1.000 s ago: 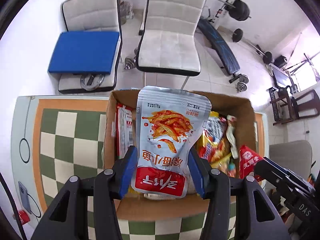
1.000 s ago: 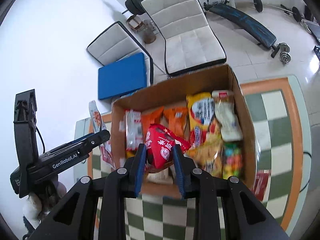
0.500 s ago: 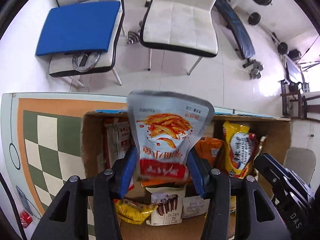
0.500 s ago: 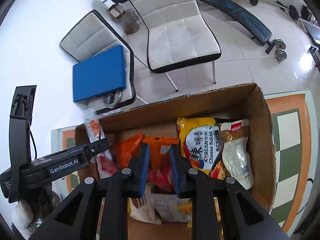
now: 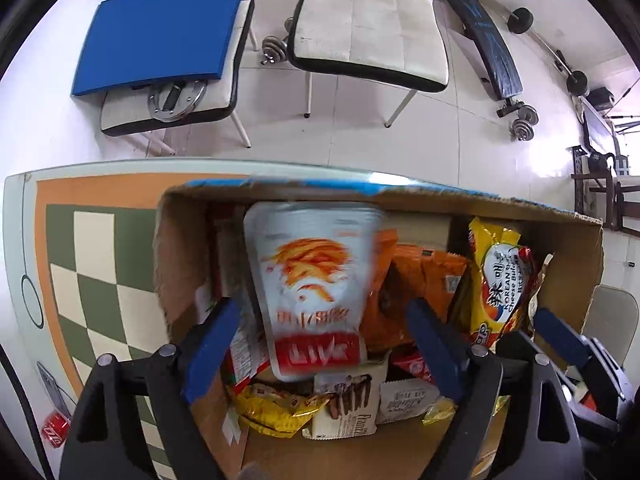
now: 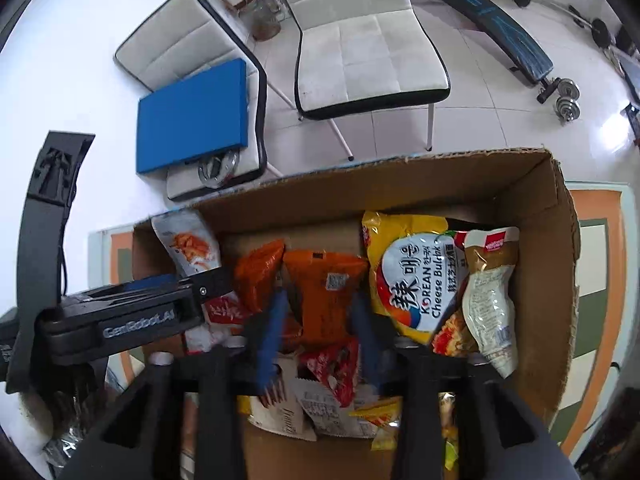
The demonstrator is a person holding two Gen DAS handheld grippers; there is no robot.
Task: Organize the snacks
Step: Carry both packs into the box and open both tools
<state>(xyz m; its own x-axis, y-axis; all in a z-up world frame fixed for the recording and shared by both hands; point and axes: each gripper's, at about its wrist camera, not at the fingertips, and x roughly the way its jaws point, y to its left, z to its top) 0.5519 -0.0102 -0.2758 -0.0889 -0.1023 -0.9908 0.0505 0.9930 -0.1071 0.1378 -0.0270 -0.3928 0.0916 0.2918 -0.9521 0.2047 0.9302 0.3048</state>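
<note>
**Both claws opening over the snack box**

A checkered table (image 5: 100, 264) carries a cardboard box (image 6: 560, 240) filled with snack packets. Standing along its far side are a yellow Korean cheese packet (image 6: 416, 276), a beige pouch (image 6: 490, 296) to its right and orange bags (image 6: 324, 292) to its left. The left claw (image 5: 320, 356) points down into the box, its jaws opening; the silver fish-snack pouch (image 5: 316, 284) is blurred between them, clear of both pads. The right claw (image 6: 316, 336) is opening too, with the small red packet (image 6: 332, 364) loose between its fingers.
</note>
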